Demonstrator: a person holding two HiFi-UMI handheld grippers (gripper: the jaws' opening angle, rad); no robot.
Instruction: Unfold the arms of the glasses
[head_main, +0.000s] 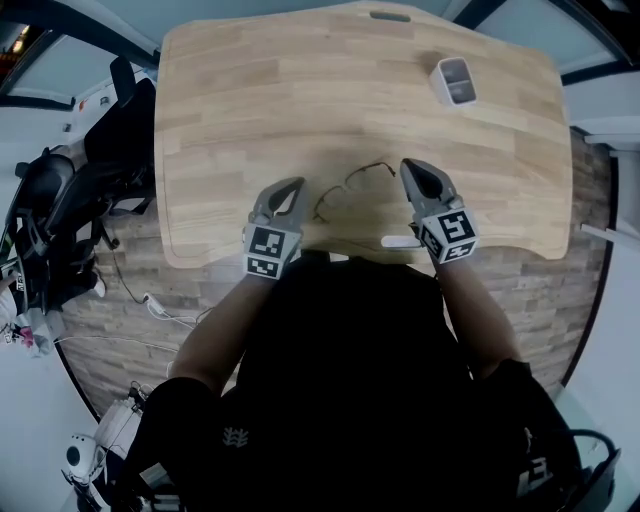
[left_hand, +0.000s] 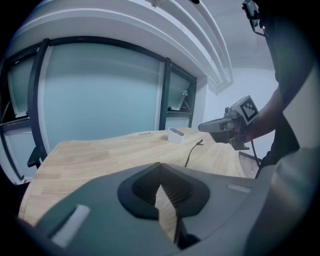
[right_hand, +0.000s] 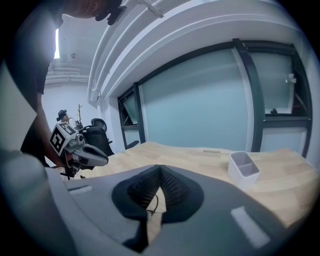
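Thin wire-framed glasses (head_main: 345, 190) lie on the wooden table (head_main: 260, 90) near its front edge, between my two grippers. One dark arm of the glasses (left_hand: 192, 151) sticks up in the left gripper view. A thin piece of the frame (right_hand: 150, 202) shows past the jaws in the right gripper view. My left gripper (head_main: 296, 185) hovers just left of the glasses, shut, with nothing seen between its jaws. On the other side, close to the glasses, my right gripper (head_main: 409, 166) is also shut and empty. Each gripper sees the other: the right gripper (left_hand: 220, 126) and the left gripper (right_hand: 87, 152).
A white two-compartment holder (head_main: 453, 80) stands at the table's back right. A small white object (head_main: 400, 241) lies at the front edge by the right gripper. A black office chair (head_main: 120, 130) and cables (head_main: 160, 310) are on the floor to the left.
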